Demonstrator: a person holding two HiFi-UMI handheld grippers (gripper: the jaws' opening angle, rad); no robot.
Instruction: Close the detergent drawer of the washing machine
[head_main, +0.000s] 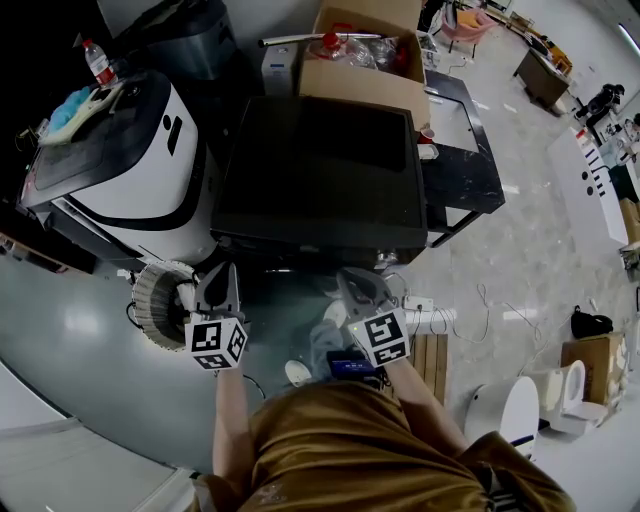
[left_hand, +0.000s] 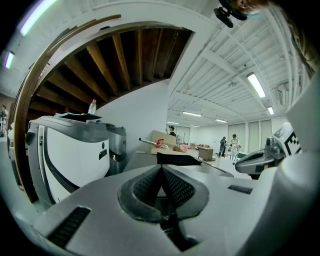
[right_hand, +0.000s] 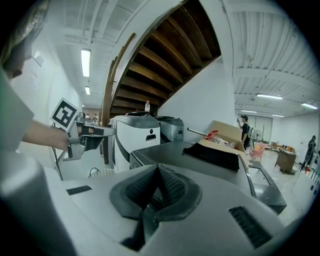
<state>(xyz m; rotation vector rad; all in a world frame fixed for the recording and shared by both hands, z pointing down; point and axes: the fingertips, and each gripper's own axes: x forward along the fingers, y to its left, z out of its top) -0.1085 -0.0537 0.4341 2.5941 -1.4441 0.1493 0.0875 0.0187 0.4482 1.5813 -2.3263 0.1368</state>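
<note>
1. Both grippers sit just in front of the washing machine (head_main: 320, 160) without touching it. The left gripper (head_main: 222, 272) is near its front-left corner and the right gripper (head_main: 348, 277) is nearer the middle of the front edge.
2. The left gripper's 2 jaws are pressed together, pads (left_hand: 176, 189) meeting at the tip with nothing between them. Same deal on the right: pads (right_hand: 172, 186) closed on nothing.
3. We honestly can't pick out the detergent drawer. In the head view the machine's front face is tucked under the edge of its top, and both gripper views look across the top.
4. What we do get of the machine: it's boxy, with a dark top from above. From the gripper views the top is grey with a black slab (right_hand: 212, 156) lying on it.
5. Its front faces us, and that front edge runs left to right across the head view. We can't tell which way the drawer points or how far out it is.
6. A white appliance (head_main: 130, 150) stands just left of the machine, and a cardboard box (head_main: 370, 60) sits behind it.
</note>
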